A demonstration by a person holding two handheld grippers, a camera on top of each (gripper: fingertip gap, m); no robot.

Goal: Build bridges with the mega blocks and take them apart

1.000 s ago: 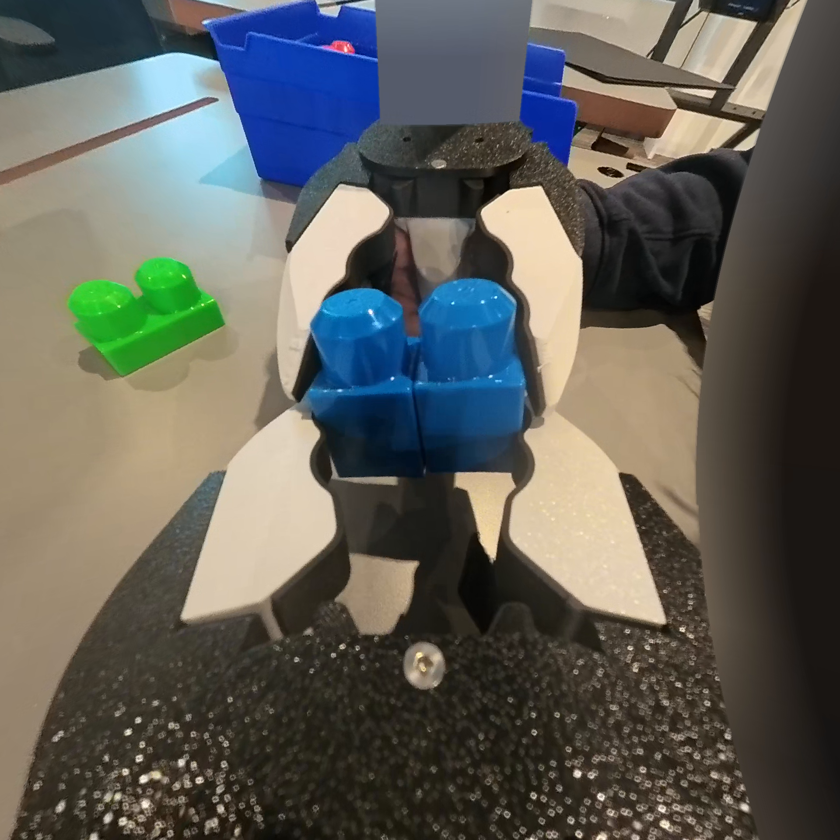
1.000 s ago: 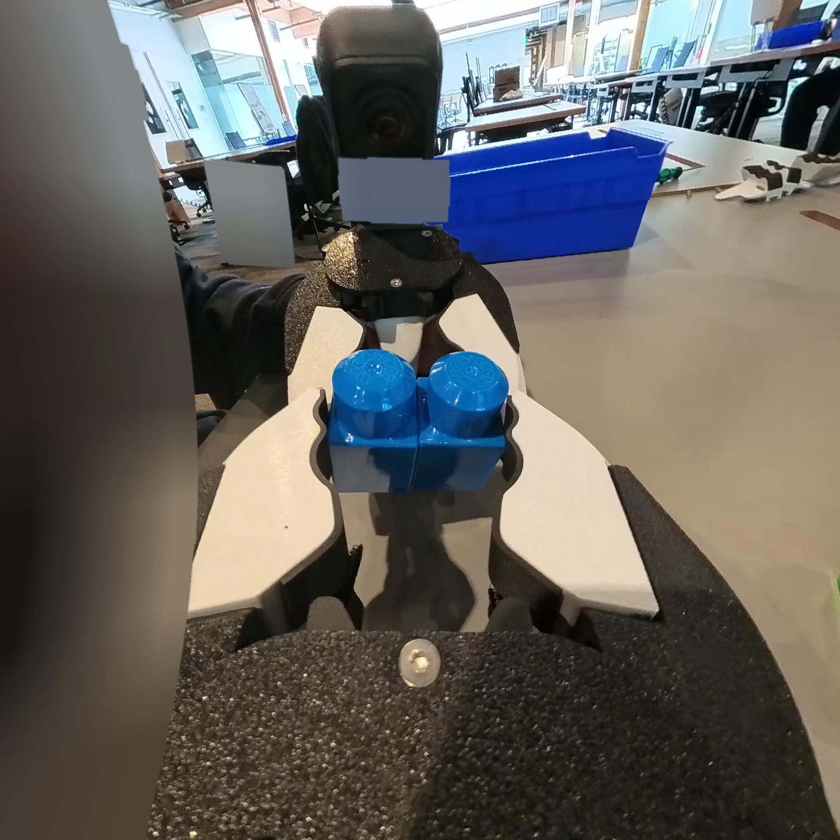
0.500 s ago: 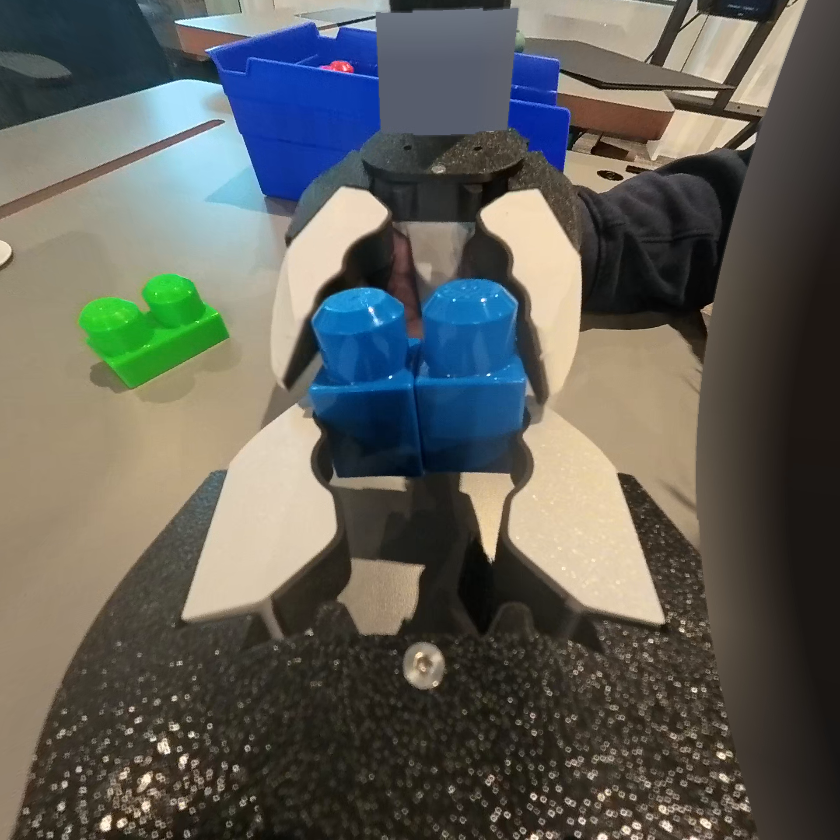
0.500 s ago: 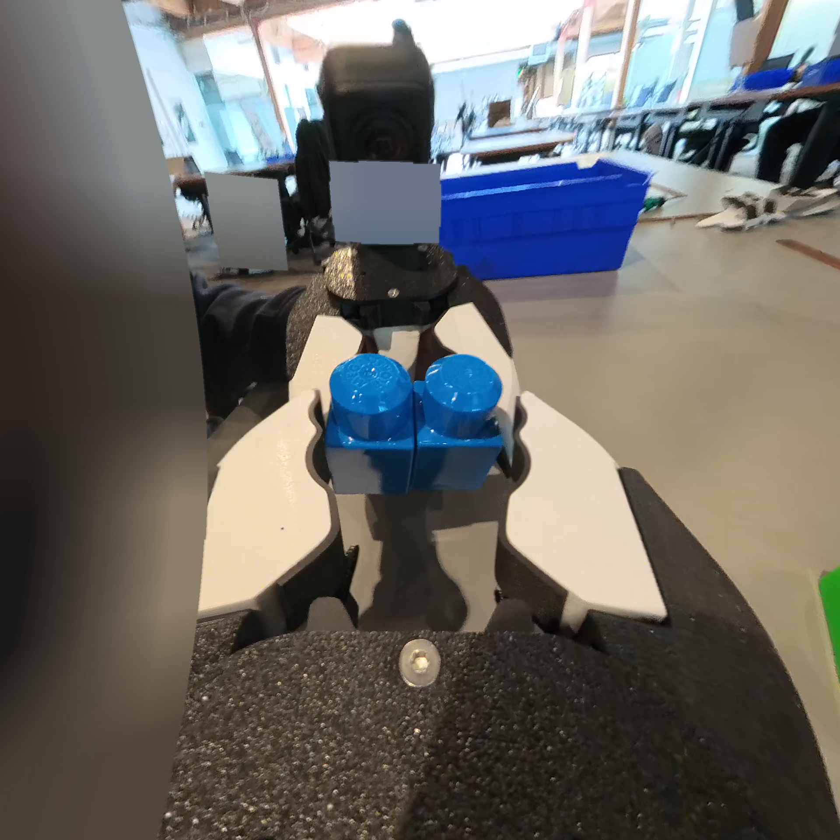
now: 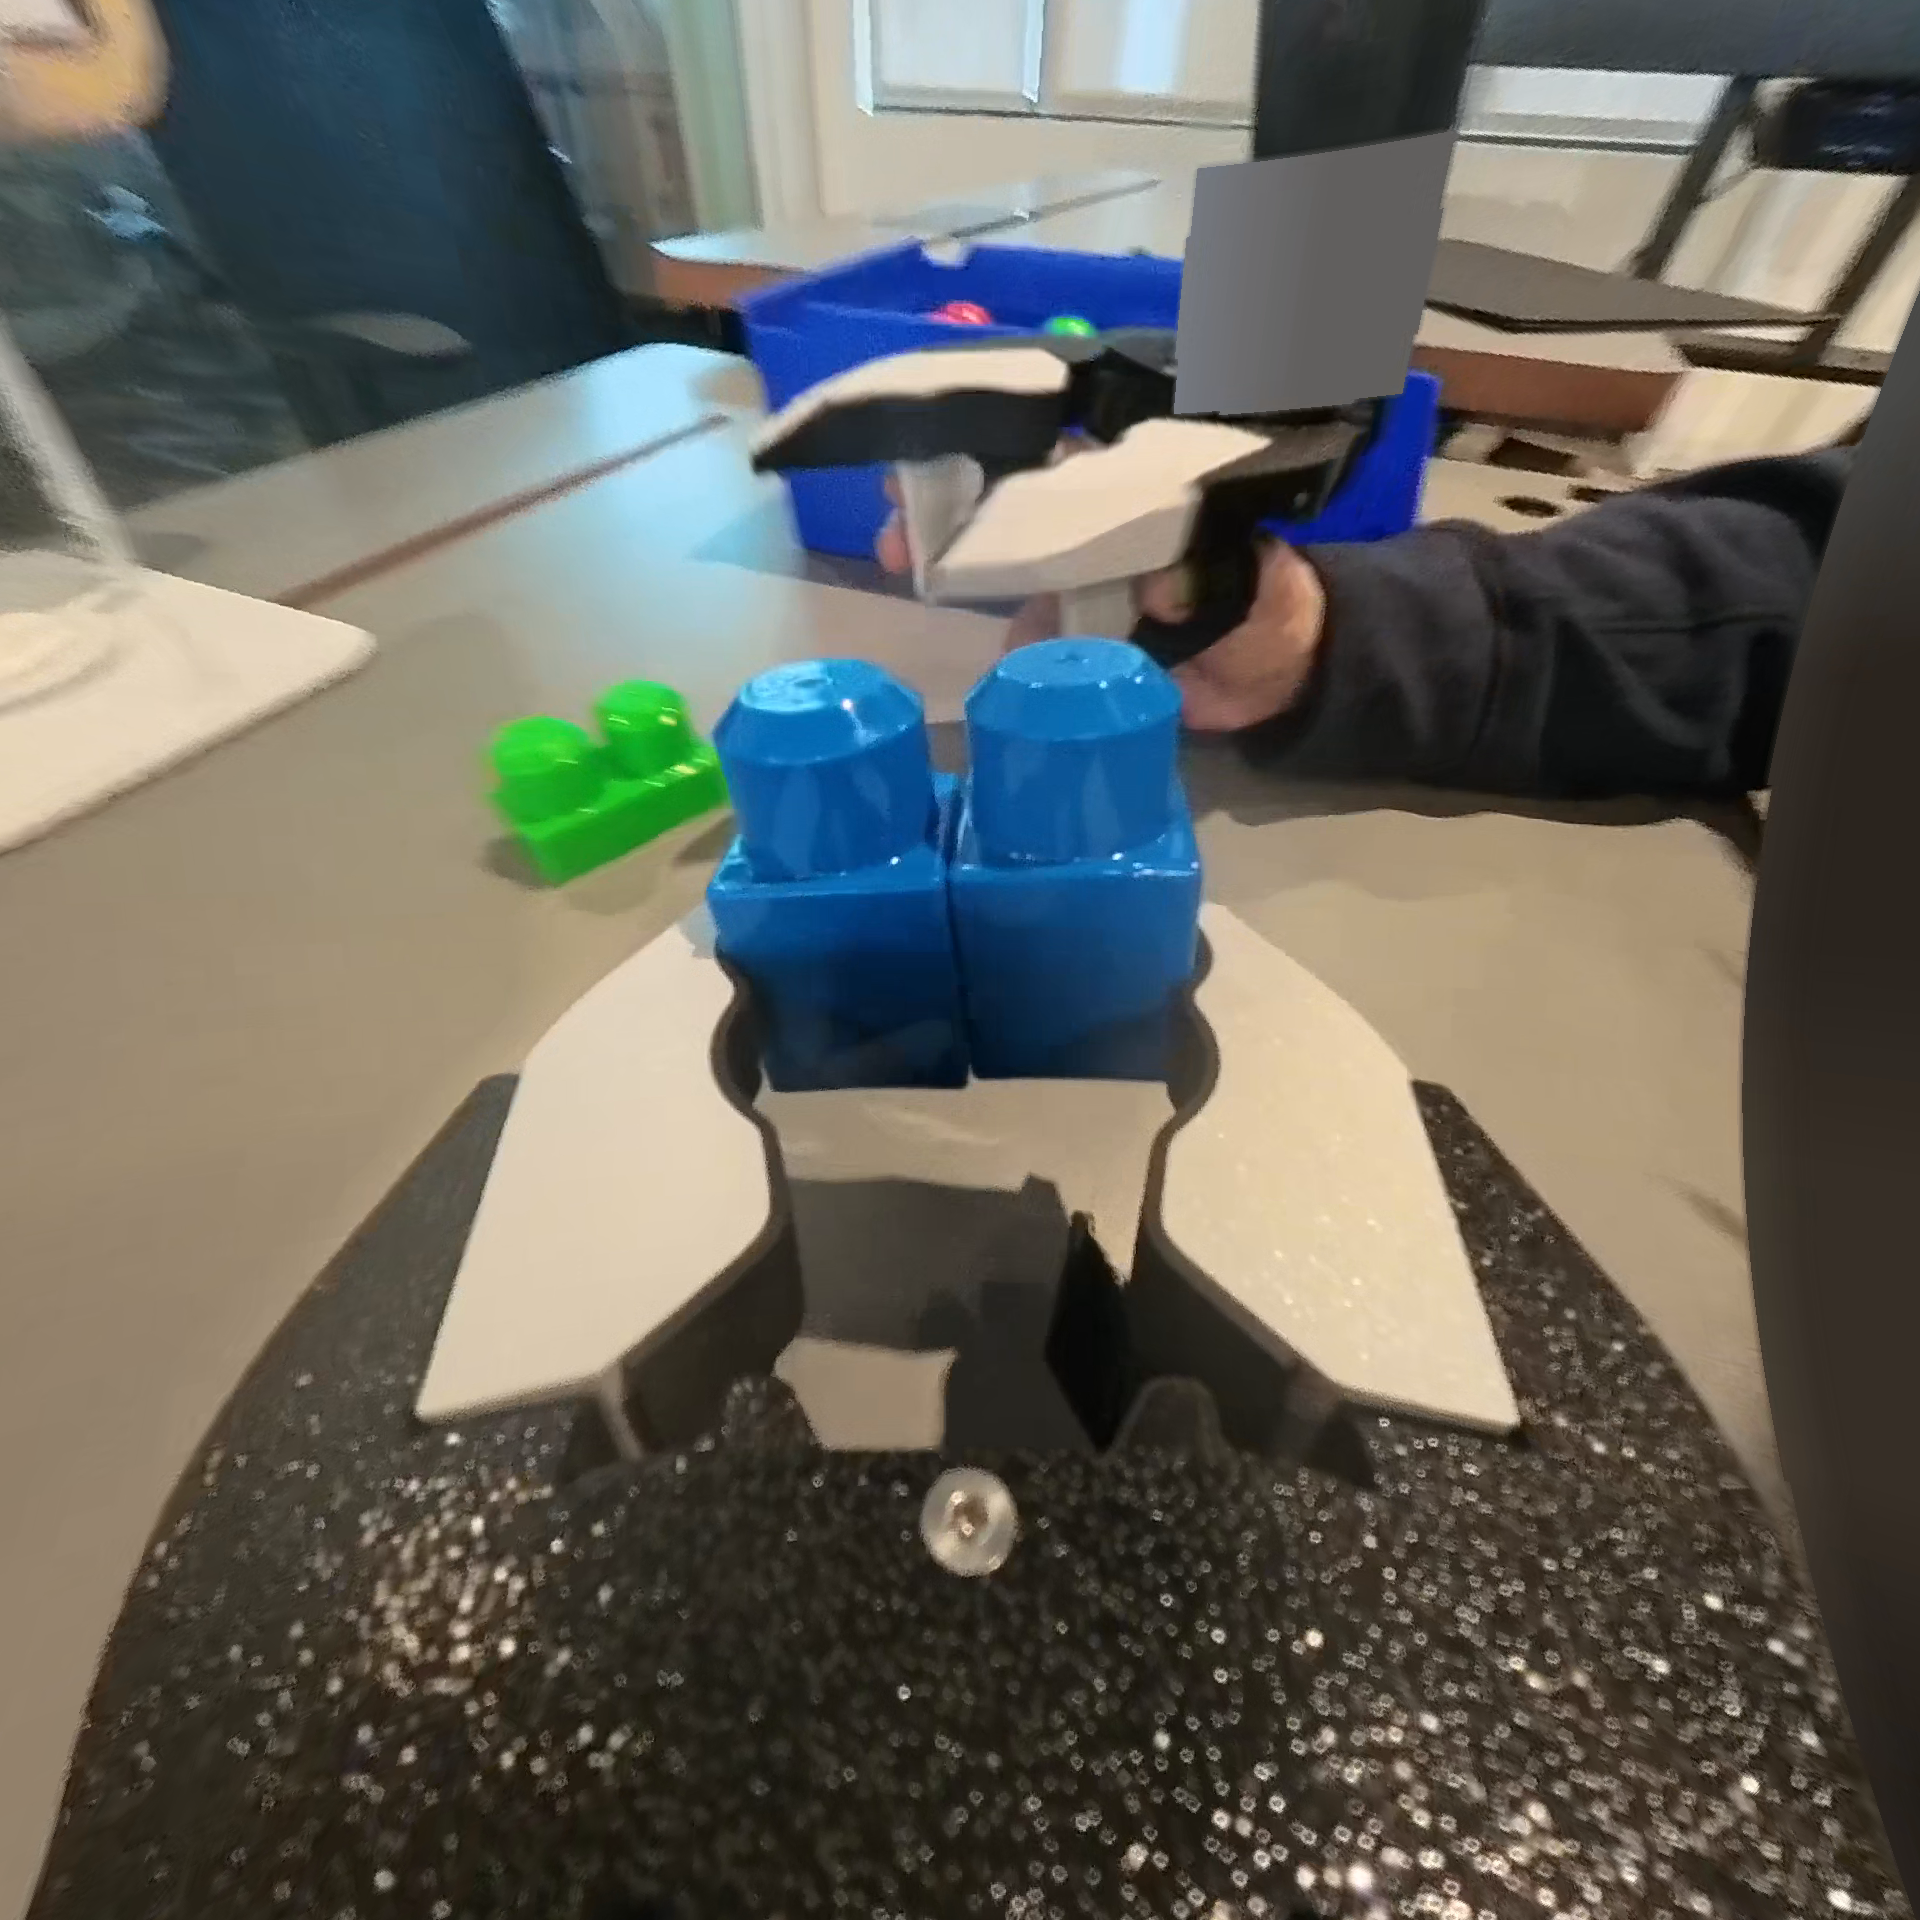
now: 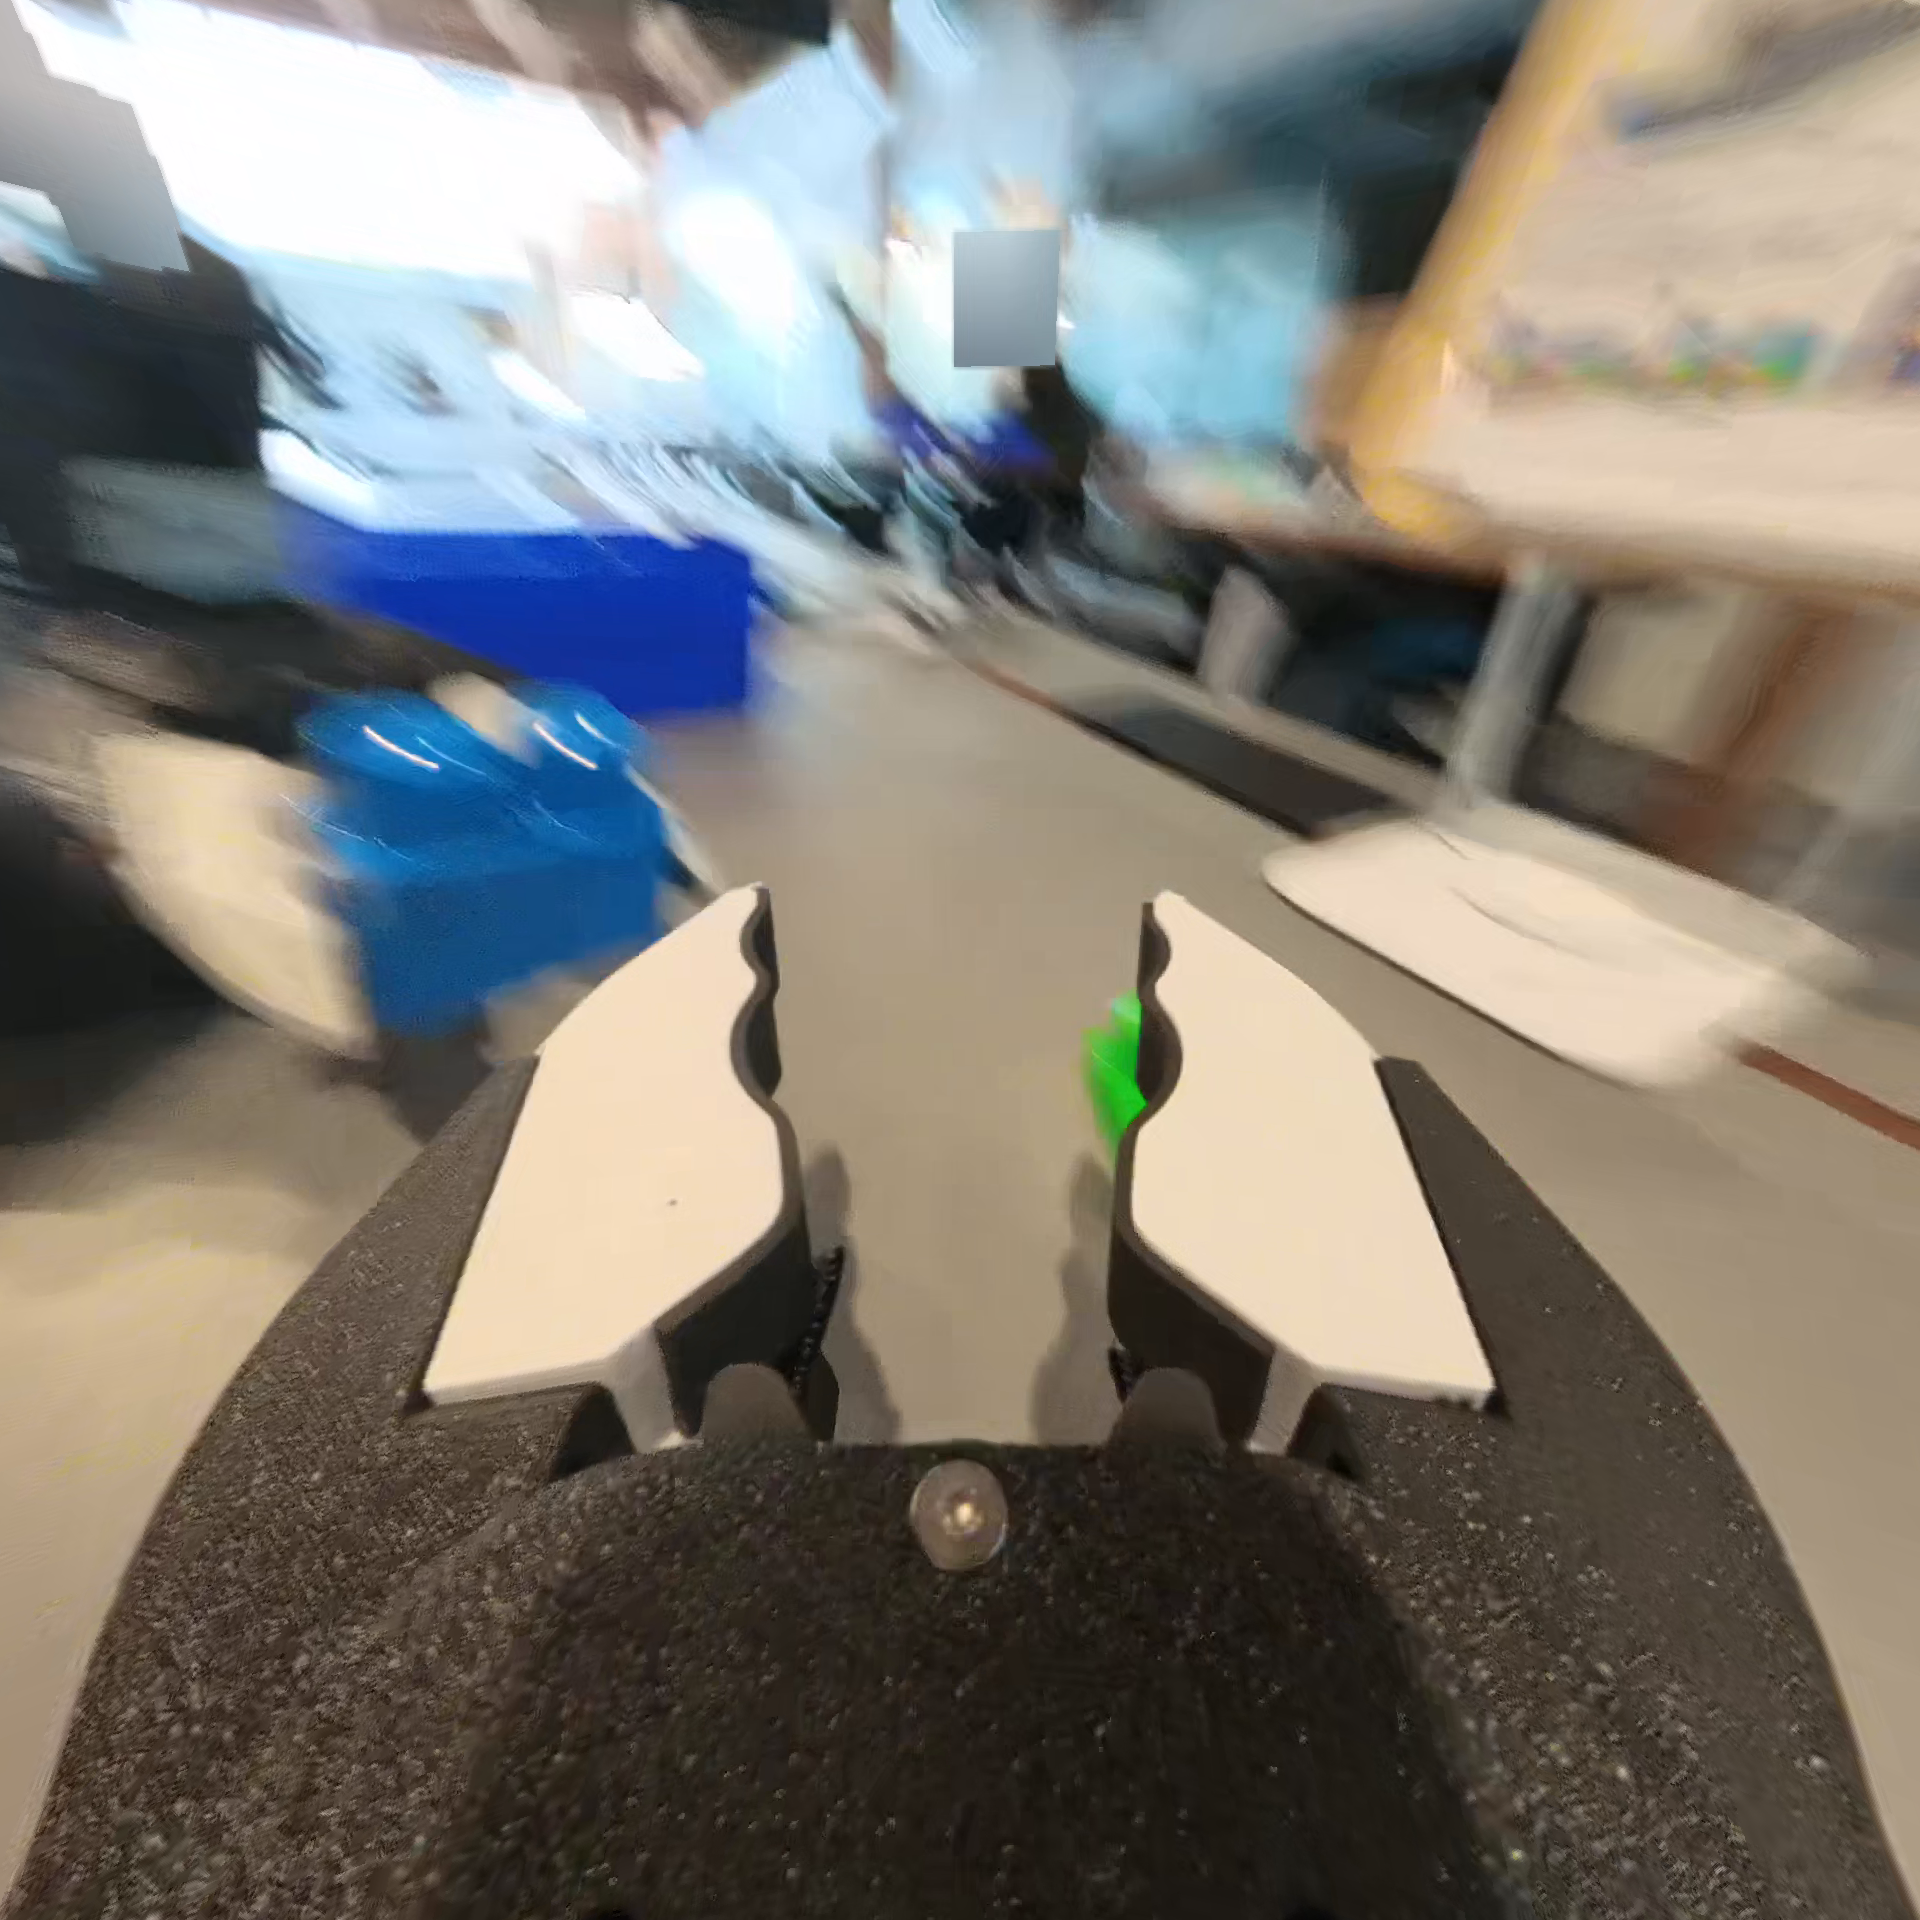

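My left gripper (image 5: 961,971) is shut on a blue two-stud mega block (image 5: 956,894) with a seam down its middle, and holds it upright just above the grey table (image 5: 312,1039). A green two-stud block (image 5: 603,779) lies on the table behind it to the left. My right gripper (image 6: 956,914) is open and empty. In the left wrist view the right gripper (image 5: 852,509) is turned on its side behind the blue block, held by a hand. In the blurred right wrist view the blue block (image 6: 488,862) sits at the left and the green block (image 6: 1110,1060) peeks past the right finger.
A blue bin (image 5: 831,488) with a few loose blocks stands at the back of the table, and also shows in the right wrist view (image 6: 540,613). A white flat board (image 5: 156,675) lies at the left edge, and on the right in the right wrist view (image 6: 1507,935). A dark sleeve (image 5: 1558,644) rests on the table.
My right gripper has let go of the blue block, opened and swung away toward the green block. My left gripper still holds the blue block and has turned slightly.
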